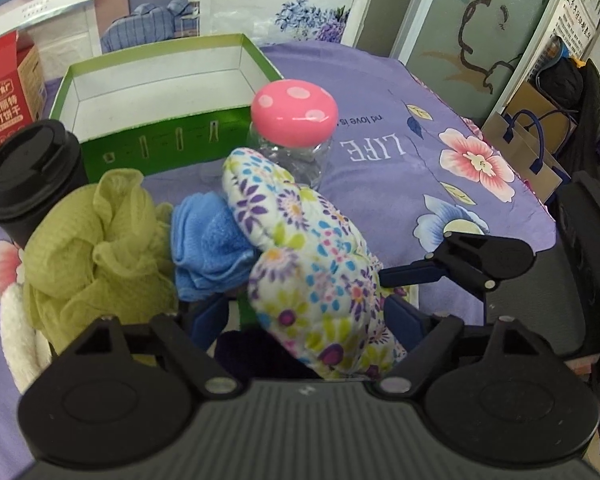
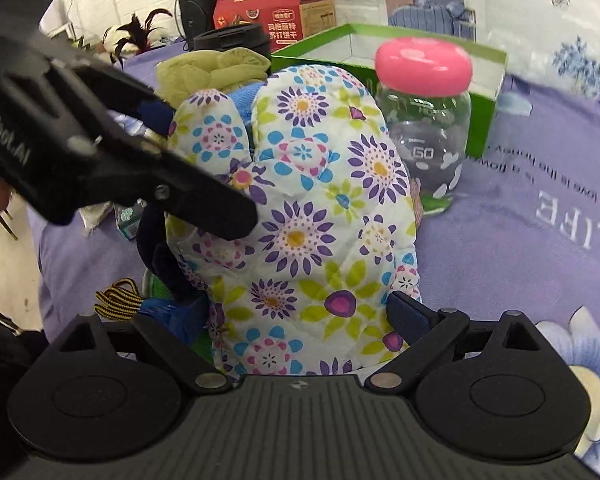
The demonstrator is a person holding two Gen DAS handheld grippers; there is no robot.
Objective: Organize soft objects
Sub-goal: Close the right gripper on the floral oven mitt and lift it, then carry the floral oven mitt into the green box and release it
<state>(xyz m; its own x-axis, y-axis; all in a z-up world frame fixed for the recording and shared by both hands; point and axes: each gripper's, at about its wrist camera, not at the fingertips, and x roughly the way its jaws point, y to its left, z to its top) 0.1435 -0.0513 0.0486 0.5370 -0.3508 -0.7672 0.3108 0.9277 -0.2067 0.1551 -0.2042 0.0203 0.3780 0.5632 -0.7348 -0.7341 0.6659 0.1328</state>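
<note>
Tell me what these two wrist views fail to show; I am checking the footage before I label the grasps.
- Left wrist: the left gripper fingertips, hidden by the floral oven mitt, so its grip is unclear.
- Right wrist: the right gripper left finger, hidden behind the mitt.
- Left wrist: the white fluffy item, cut off by the gripper body.
- Right wrist: the pink jar lid, motion-blurred.

The oven mitt (image 1: pixel 312 264) stood nearest me, towels (image 1: pixel 208 240) to its left, jar (image 1: pixel 296 136) behind, box (image 1: pixel 160 140) farthest.
</note>
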